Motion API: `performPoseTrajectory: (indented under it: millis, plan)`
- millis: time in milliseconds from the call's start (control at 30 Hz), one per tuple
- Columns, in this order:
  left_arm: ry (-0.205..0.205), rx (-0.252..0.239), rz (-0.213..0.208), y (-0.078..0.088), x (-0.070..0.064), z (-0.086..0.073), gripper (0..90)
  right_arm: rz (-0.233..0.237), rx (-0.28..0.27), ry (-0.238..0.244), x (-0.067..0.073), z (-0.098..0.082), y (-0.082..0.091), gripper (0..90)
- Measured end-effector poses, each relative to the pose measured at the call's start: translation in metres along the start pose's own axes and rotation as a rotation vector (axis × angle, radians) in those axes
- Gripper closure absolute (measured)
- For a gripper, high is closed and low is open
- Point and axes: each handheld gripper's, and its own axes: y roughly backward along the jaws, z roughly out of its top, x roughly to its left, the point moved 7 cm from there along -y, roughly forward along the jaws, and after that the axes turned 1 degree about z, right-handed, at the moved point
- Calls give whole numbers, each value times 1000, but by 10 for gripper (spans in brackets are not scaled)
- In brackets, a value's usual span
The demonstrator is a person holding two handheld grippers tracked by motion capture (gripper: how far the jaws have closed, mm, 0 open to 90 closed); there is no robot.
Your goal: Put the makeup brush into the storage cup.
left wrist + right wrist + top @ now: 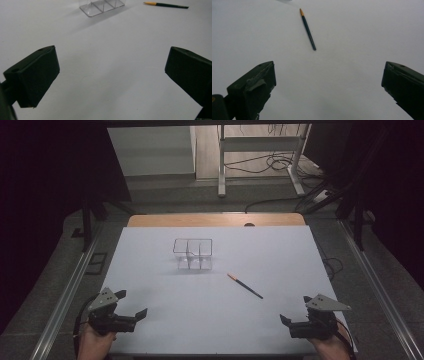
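A dark pencil with an orange end (pixel 245 285) lies on the white table sheet (pixel 165 280), right of centre. A clear plastic box with compartments (pixel 193 254) stands behind it, near the middle. My left gripper (pixel 131 304) rests at the front left, jaws wide open with nothing between them. At the front right my right gripper (pixel 295 309) is open too and holds nothing. The left gripper view shows the clear box (pixel 102 6) and the pencil (pixel 165 5) far ahead of the left gripper (pixel 111 62). In the right gripper view the pencil (pixel 307 29) lies ahead of the right gripper (pixel 328 75).
Beyond the white sheet a strip of wooden tabletop (pixel 215 219) shows at the far edge. Metal rails (pixel 65 300) run along both sides of the table. A white frame stand (pixel 260 155) and cables lie on the floor behind.
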Motion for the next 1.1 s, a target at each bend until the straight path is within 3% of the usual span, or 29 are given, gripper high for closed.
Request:
performPoseTrajectory:
  millis: [233, 733, 1100]
  plan:
    - [-8, 1, -9, -2, -1, 1, 0, 21, 14, -12, 5, -1, -2, 6]
    - [-17, 17, 0, -4, 0, -1, 0, 17, 16, -12, 6, 0, -1, 30]
    - [11, 6, 4, -2, 3, -2, 0, 17, 8, -4, 7, 3, 0, 35]
